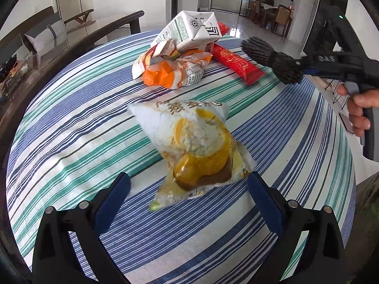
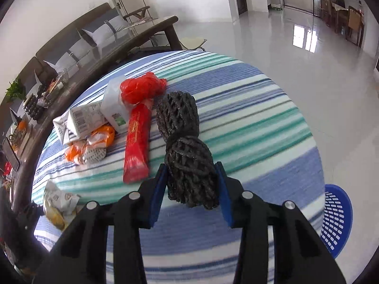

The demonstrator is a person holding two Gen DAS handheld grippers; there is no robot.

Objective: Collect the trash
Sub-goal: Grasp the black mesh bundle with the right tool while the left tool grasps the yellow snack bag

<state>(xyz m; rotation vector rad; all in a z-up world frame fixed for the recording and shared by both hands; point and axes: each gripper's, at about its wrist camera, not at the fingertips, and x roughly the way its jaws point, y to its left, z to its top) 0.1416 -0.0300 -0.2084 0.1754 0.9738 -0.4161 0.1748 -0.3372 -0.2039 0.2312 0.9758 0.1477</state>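
A yellow and white snack bag (image 1: 196, 151) lies on the striped tablecloth (image 1: 71, 130). My left gripper (image 1: 188, 177) stands open around its near end, with the pads clear of it. Over the table, my right gripper (image 2: 191, 168) is shut on a black mesh bundle (image 2: 187, 156). The left wrist view shows that bundle (image 1: 272, 60) at the upper right. Further back lie a white carton (image 1: 194, 30), a crumpled orange wrapper (image 1: 173, 73) and a long red packet (image 1: 236, 65). A red plastic bag (image 2: 142, 87) sits behind the packet.
A blue perforated basket (image 2: 336, 217) stands on the floor past the table's right edge. A dark wooden table (image 2: 132, 37) with clutter and a sofa with cushions (image 2: 99, 30) run along the left. A person's hand (image 1: 357, 108) holds the right gripper's handle.
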